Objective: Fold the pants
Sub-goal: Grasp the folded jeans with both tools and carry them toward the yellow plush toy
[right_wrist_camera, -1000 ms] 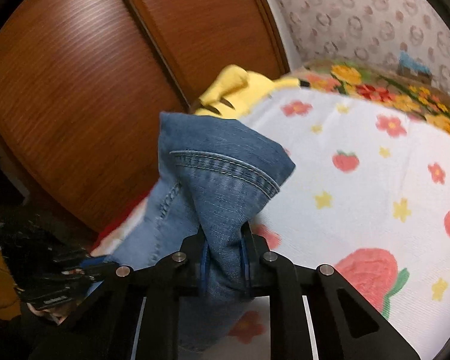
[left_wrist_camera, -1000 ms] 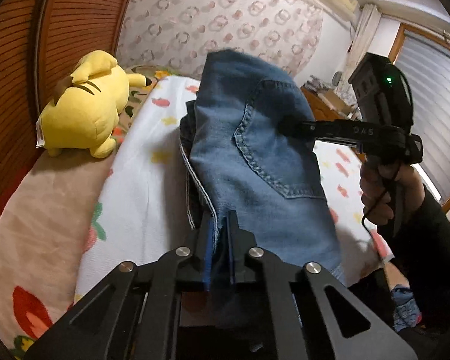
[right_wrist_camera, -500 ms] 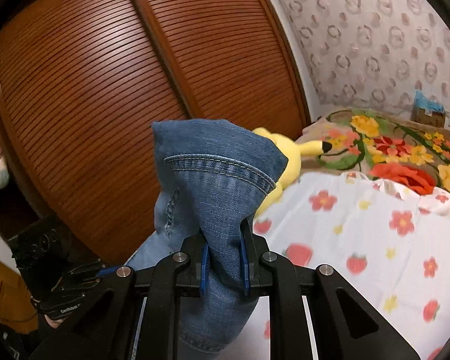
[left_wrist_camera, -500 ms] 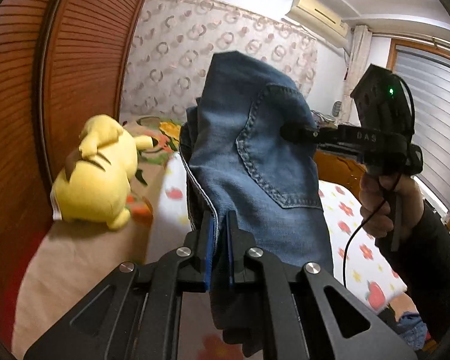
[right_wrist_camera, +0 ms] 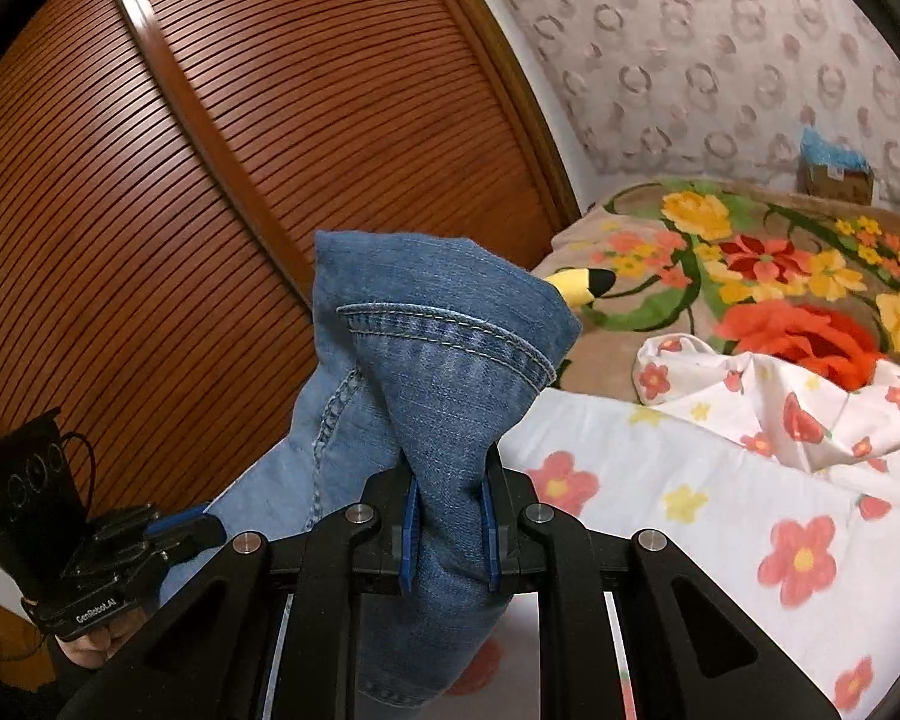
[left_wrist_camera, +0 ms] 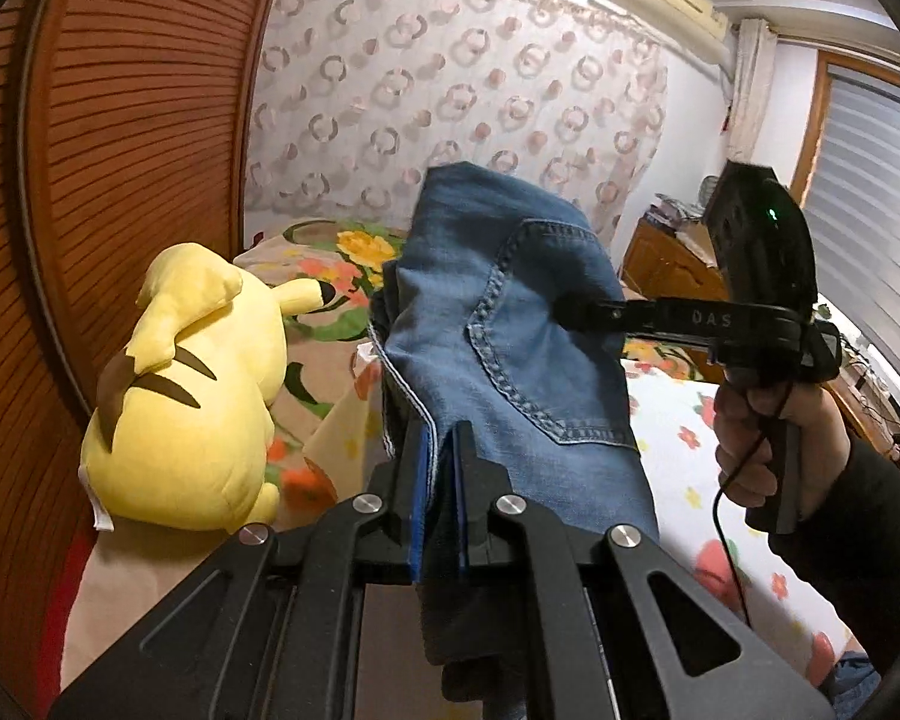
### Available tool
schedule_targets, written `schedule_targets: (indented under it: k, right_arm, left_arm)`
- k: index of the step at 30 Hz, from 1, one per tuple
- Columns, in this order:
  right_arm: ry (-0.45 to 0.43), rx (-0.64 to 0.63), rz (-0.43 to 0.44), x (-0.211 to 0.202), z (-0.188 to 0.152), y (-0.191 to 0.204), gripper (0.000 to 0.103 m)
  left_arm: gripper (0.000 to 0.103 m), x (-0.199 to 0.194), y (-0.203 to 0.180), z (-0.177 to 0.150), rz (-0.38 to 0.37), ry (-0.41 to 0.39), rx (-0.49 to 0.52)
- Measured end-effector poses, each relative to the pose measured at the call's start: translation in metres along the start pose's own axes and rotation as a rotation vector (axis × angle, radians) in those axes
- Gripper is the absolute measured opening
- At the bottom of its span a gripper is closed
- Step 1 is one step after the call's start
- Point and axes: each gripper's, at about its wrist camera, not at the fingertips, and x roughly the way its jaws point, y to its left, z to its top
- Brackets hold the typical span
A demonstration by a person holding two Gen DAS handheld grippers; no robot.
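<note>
Left gripper (left_wrist_camera: pixel 437 474) is pinched tight on a denim edge near the back pocket, and the right gripper (right_wrist_camera: pixel 448 516) is clamped on a bunched hem; together they hold the blue jeans (left_wrist_camera: pixel 510 324) in the air above the floral bedsheet (right_wrist_camera: pixel 720 480), near the yellow Pikachu plush (left_wrist_camera: pixel 192 396). Looks mid-fold: fabric seems doubled between the two grips, but nothing is laid flat yet. Left to do, I'd judge: lay it down, smooth it, finish the remaining folds.

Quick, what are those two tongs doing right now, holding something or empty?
Left tongs: closed, gripping the blue jeans.
Right tongs: closed, gripping a bunched part of the same jeans.
</note>
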Motion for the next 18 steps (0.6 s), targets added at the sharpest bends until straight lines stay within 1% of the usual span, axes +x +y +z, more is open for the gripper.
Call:
schedule_targets:
  k: [2, 3, 6, 7, 8, 9, 10, 11, 13, 15, 16, 18]
  right_arm:
    - [0.017, 0.015, -0.008, 0.018, 0.006, -0.012, 0.018]
    - [0.027, 0.012, -0.022, 0.025, 0.005, -0.016, 0.02]
    - [0.083, -0.042, -0.106, 0.055, 0.005, -0.02, 0.024]
    - [0.102, -0.037, -0.127, 0.065, 0.004, -0.024, 0.029]
    - [0.114, -0.031, -0.151, 0.073, 0.004, -0.026, 0.033]
    - [0.124, -0.027, -0.172, 0.079, 0.005, -0.029, 0.039]
    - [0.131, -0.011, -0.174, 0.083, 0.006, -0.033, 0.043]
    - [0.131, -0.002, -0.171, 0.085, 0.008, -0.035, 0.044]
    - [0.109, -0.027, -0.207, 0.083, 0.016, -0.033, 0.049]
    - [0.081, -0.057, -0.247, 0.075, 0.021, -0.028, 0.05]
    - [0.051, -0.062, -0.259, 0.061, 0.02, -0.019, 0.05]
    - [-0.005, -0.09, -0.264, 0.051, 0.02, -0.007, 0.049]
  left_arm:
    - [0.008, 0.011, 0.002, 0.0, 0.01, 0.022, 0.001]
    - [0.008, 0.023, 0.004, -0.003, 0.023, 0.048, 0.004]
    - [0.008, 0.044, 0.004, -0.013, 0.071, 0.1, 0.032]
    - [0.008, 0.048, 0.005, -0.016, 0.088, 0.107, 0.038]
    - [0.008, 0.05, 0.007, -0.018, 0.095, 0.111, 0.037]
    - [0.008, 0.051, 0.009, -0.02, 0.093, 0.114, 0.029]
    - [0.008, 0.051, 0.009, -0.02, 0.092, 0.117, 0.027]
    - [0.008, 0.05, 0.009, -0.02, 0.095, 0.118, 0.03]
    - [0.008, 0.051, 0.007, -0.022, 0.106, 0.124, 0.042]
    - [0.008, 0.052, 0.007, -0.023, 0.115, 0.132, 0.043]
    - [0.008, 0.054, 0.008, -0.024, 0.117, 0.134, 0.042]
    - [0.008, 0.056, 0.01, -0.025, 0.122, 0.137, 0.039]
